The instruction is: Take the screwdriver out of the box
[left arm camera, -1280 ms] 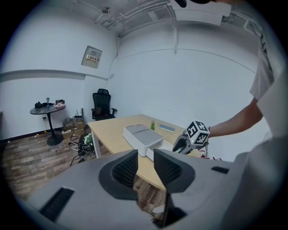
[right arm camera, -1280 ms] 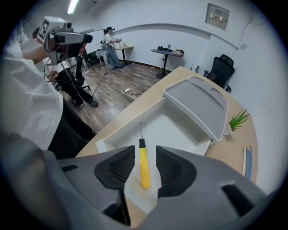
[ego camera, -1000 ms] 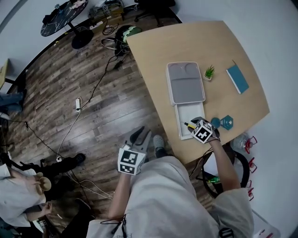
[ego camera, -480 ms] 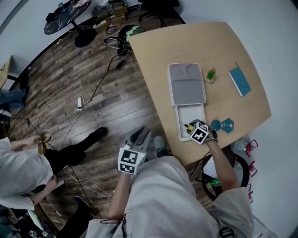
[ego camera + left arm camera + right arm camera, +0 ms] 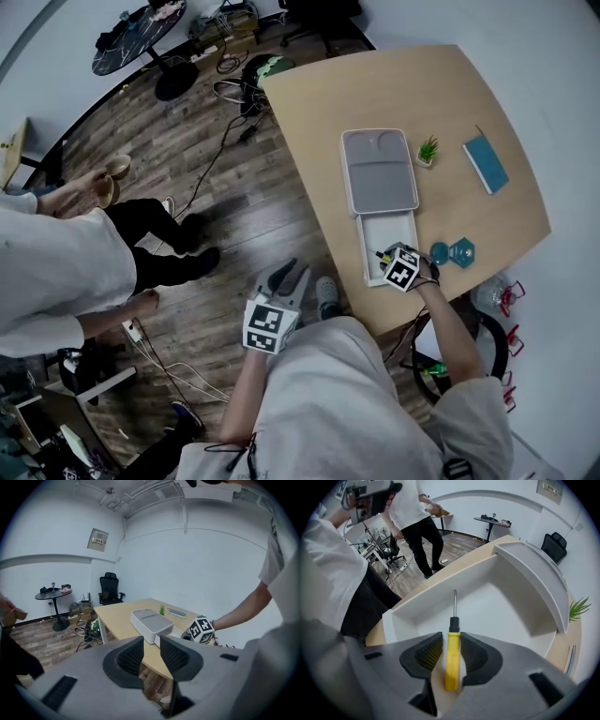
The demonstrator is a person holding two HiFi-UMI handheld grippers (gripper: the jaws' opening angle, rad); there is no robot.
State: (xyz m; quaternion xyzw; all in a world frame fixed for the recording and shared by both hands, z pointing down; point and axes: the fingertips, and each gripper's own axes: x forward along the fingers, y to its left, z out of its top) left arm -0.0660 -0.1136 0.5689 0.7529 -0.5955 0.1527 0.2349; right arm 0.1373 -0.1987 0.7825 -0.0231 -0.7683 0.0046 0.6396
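A screwdriver [image 5: 452,653] with a yellow handle and a thin steel shaft lies in the open white tray of the box [image 5: 391,228]. The box's grey lid [image 5: 379,171] is slid back over its far half. My right gripper [image 5: 451,641] points steeply down into the tray. Its jaws straddle the handle and are closing on it, the pads right at its sides. In the head view the right gripper [image 5: 392,260] is at the tray's near end, where the screwdriver [image 5: 382,254] peeks out. My left gripper [image 5: 289,274] hangs open over the floor, left of the table [image 5: 319,131], holding nothing.
A small potted plant [image 5: 428,149], a teal book [image 5: 487,164] and two teal pieces [image 5: 452,251] lie right of the box. A person [image 5: 56,262] stands on the wooden floor at left, among cables. A round dark table [image 5: 136,33] is far back.
My right gripper has sunk slightly into the tray over the screwdriver handle. The person at left has walked up across the floor. My left gripper has stayed put.
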